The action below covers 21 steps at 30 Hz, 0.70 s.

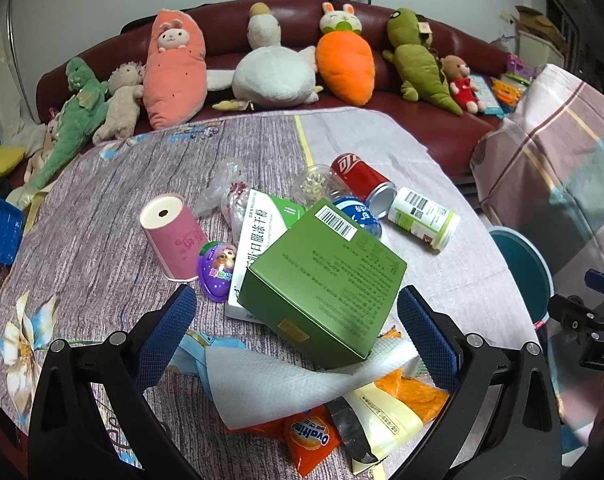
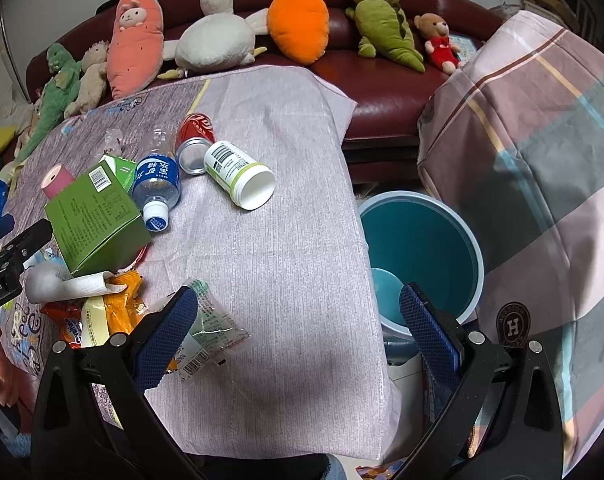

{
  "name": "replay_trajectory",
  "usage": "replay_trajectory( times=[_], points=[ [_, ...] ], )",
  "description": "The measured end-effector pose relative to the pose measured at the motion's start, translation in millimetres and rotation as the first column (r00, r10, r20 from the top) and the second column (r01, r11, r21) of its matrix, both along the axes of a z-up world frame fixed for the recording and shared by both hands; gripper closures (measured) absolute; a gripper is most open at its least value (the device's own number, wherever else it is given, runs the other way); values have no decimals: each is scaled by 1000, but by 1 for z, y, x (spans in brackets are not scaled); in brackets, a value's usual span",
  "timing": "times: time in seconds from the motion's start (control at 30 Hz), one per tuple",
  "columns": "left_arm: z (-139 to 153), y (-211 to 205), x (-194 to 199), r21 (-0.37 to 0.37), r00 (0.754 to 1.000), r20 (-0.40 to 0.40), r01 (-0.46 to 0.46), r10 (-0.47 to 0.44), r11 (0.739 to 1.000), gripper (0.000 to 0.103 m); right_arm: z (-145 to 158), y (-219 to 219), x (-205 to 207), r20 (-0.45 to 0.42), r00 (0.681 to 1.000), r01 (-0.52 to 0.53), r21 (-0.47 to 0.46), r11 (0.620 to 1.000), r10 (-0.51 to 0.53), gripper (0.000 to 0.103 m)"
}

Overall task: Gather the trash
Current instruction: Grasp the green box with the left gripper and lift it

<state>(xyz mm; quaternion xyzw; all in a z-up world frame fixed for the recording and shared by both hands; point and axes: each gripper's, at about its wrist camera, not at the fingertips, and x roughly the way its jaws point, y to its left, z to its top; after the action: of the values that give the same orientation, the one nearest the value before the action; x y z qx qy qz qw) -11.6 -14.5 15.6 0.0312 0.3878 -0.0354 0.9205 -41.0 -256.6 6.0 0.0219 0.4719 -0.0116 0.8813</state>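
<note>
Left wrist view is showing the left gripper (image 1: 296,330) hovering, fingers spread wide and holding nothing, with the green box (image 1: 322,284) lying tilted at frame centre, squarely between them; the right gripper (image 2: 298,318), also spread, is sitting farther off beside the bin (image 2: 476,248).

We hold our left gripper (image 1: 296,324) and right gripper (image 2: 298,320) side by side, both spread wide and empty.

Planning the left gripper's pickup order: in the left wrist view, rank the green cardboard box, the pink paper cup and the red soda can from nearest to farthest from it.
From the left gripper:
1. Green cardboard box, straight ahead between the open fingers.
2. Pink paper cup, upside down, ahead left.
3. Red soda can, lying on its side, far right of centre.
</note>
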Motion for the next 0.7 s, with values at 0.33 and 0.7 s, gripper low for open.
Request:
replay_trajectory(
  times=[0.33,0.7],
  points=[
    [-10,49,15,14,998,-26,-62,63,998,3,-8,20,18,-54,997,-51,31,998,53,6],
    [-25,111,20,-47,992,-67,-109,106,993,3,-15,75,33,-93,980,-173,38,984,176,6]
  ],
)
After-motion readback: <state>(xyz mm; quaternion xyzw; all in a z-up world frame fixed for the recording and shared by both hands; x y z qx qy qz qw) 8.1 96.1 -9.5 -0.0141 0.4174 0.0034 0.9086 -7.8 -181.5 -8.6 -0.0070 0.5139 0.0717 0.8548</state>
